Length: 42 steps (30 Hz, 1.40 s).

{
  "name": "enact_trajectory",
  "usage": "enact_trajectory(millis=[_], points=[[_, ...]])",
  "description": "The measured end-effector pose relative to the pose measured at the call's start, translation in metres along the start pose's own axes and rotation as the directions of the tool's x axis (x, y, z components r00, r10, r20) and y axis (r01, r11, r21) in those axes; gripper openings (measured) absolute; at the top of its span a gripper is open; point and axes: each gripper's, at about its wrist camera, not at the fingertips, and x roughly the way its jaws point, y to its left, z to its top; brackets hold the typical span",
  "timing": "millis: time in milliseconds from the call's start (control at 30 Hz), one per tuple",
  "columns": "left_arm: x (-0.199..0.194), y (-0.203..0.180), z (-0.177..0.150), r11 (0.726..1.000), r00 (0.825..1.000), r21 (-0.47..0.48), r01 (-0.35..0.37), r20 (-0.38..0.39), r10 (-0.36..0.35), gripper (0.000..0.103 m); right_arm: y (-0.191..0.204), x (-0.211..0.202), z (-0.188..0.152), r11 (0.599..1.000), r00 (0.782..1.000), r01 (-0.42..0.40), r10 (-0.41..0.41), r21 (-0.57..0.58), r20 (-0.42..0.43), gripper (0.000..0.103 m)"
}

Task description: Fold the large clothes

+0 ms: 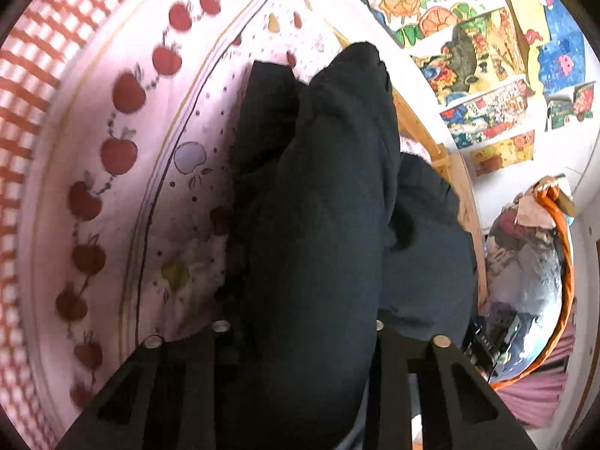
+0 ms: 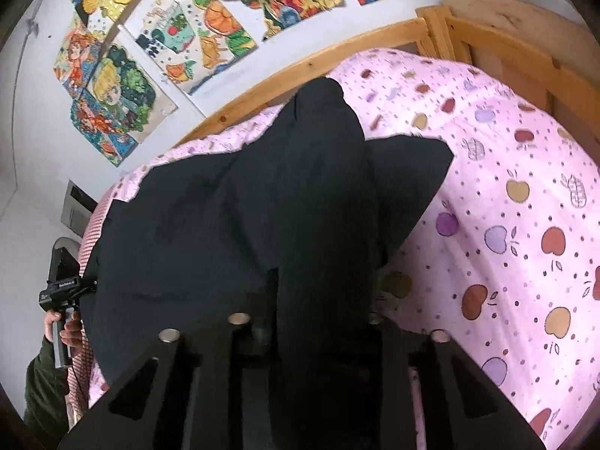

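Note:
A large black garment (image 1: 330, 195) lies on a pink apple-print bed sheet (image 1: 123, 157). In the left wrist view my left gripper (image 1: 300, 337) is shut on a thick fold of the garment, which runs between the fingers and hides their tips. In the right wrist view my right gripper (image 2: 322, 326) is shut on another fold of the black garment (image 2: 232, 217), lifted in a ridge over the rest of the cloth spread on the sheet (image 2: 517, 225). The left gripper (image 2: 62, 288) and the hand holding it show at the far left of that view.
A wooden bed frame (image 2: 468, 33) runs along the wall, which carries several colourful drawings (image 2: 187, 26). A red checked cover (image 1: 33, 86) borders the sheet. An orange-rimmed basket with clutter (image 1: 532, 262) stands beside the bed.

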Motion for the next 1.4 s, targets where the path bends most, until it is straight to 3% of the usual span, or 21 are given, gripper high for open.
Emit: enact_trajectory(millis=[200,400,567,700,800,867,1000,1067,1133,1200,1300,1367,1400], points=[[-0.054,-0.039,-0.004,0.997,0.997,0.073,-0.024,0.071,0.019,0.023,0.037,-0.034,0.011,0.996,0.995,-0.06,0.064,-0.059,0.076,0.016],[-0.113,-0.035,-0.026,0.993,0.991,0.107,-0.049,0.126,0.036,0.023,0.062,-0.057,0.014,0.988,0.987,-0.11,0.121,-0.113,0.101,0.016],[-0.115,-0.002,-0.034,0.995,0.992,0.078,-0.067,0.114,0.058,0.024,0.079,-0.064,0.007,0.979,0.986,-0.127,0.141,-0.157,0.085,0.016],[-0.089,0.027,-0.039,0.996,0.992,0.039,-0.085,0.096,0.081,0.024,0.08,-0.052,-0.007,0.982,0.995,-0.077,0.086,-0.171,0.047,0.016],[-0.082,0.042,-0.044,0.996,0.99,0.01,-0.089,0.109,0.087,0.028,0.083,-0.04,-0.019,0.97,0.997,0.067,-0.057,-0.232,0.051,0.019],[-0.08,0.041,-0.046,0.995,0.987,0.008,-0.104,0.124,0.102,0.033,0.084,-0.039,-0.022,0.963,0.993,0.112,-0.101,-0.244,0.057,0.021],[-0.082,0.03,-0.052,0.979,0.967,0.059,-0.198,0.173,0.185,0.045,0.087,-0.042,-0.022,0.955,0.989,0.148,-0.137,-0.257,0.062,0.031],[-0.083,0.024,-0.052,0.966,0.953,0.064,-0.249,0.192,0.233,0.054,0.088,-0.041,-0.021,0.954,0.987,0.159,-0.152,-0.256,0.048,0.048],[-0.086,0.018,-0.053,0.954,0.936,0.057,-0.295,0.219,0.276,0.074,0.089,-0.038,-0.023,0.952,0.983,0.185,-0.181,-0.245,0.039,0.066],[-0.093,0.016,-0.054,0.944,0.914,0.033,-0.329,0.261,0.31,0.085,0.09,-0.037,-0.025,0.947,0.975,0.222,-0.219,-0.232,0.037,0.071],[-0.106,0.014,-0.056,0.932,0.886,0.017,-0.363,0.317,0.339,0.091,0.088,-0.036,-0.027,0.946,0.97,0.242,-0.24,-0.214,0.037,0.077],[-0.113,0.01,-0.059,0.919,0.862,0.017,-0.394,0.354,0.363,0.094,0.087,-0.039,-0.027,0.944,0.965,0.264,-0.258,-0.198,0.054,0.09],[-0.116,0.009,-0.061,0.912,0.85,0.02,-0.41,0.371,0.374,0.096,0.087,-0.041,-0.027,0.941,0.961,0.278,-0.269,-0.196,0.069,0.09]])
